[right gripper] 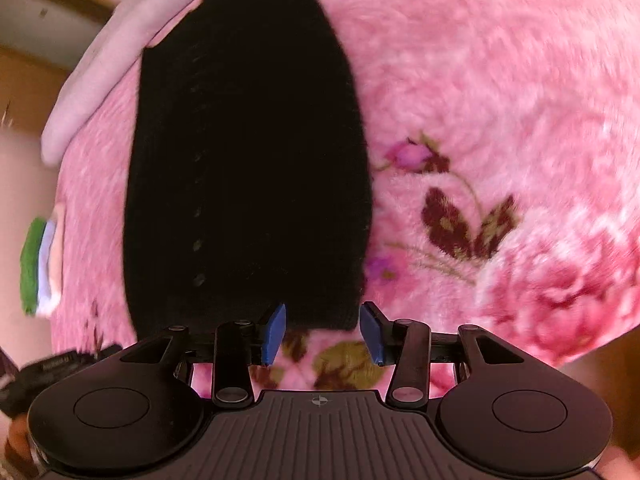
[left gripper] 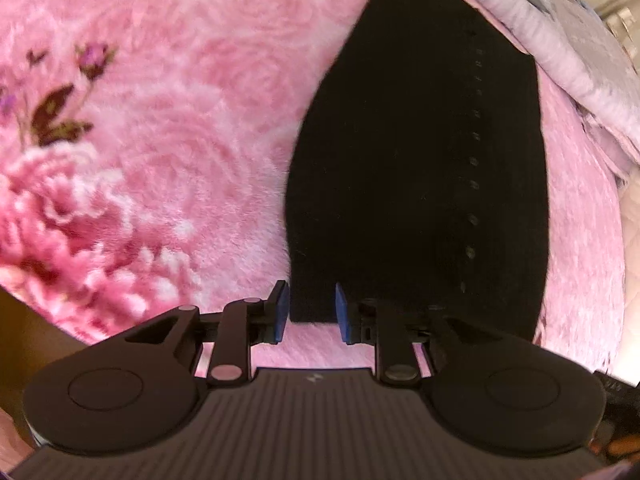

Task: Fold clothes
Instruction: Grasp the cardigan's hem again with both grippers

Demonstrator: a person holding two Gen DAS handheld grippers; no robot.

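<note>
- My left gripper (left gripper: 310,312) sits nearest in its own view, blue pads (left gripper: 281,312) parted with a clear gap and nothing held between them; only pink fleece shows in the gap.
- My right gripper (right gripper: 322,334) is the same: pads (right gripper: 274,332) spread, a little wider by the look of it, gripping nothing, with the blanket's flower print showing through the gap.
- Just beyond both sets of fingertips lies the near short edge of the black garment (left gripper: 416,168). From the left wrist, its near left corner falls between the pads, right at the tips. From the right wrist, the near right corner of the garment (right gripper: 248,168) sits between the pads, a touch past them.
- So each hand lines up with its own corner, and I judge neither clearly nearer. I cannot tell whether any pad touches the cloth.
- The garment's long axis runs straight away from me, along the fingers, narrowing toward the far end. It looks already folded into a long strip, with a faint row of stitching or buttons running lengthwise.
- My reading is that the next fold is end to end: pinch the two near corners and carry them away along that axis to the far edge.
- It lies flat on the pink blanket (left gripper: 180,140), which spreads out on both sides.
- Farthest off, a pale lilac quilt (left gripper: 560,52) bunches at the far edge, touching or just beside the garment's far end.
</note>
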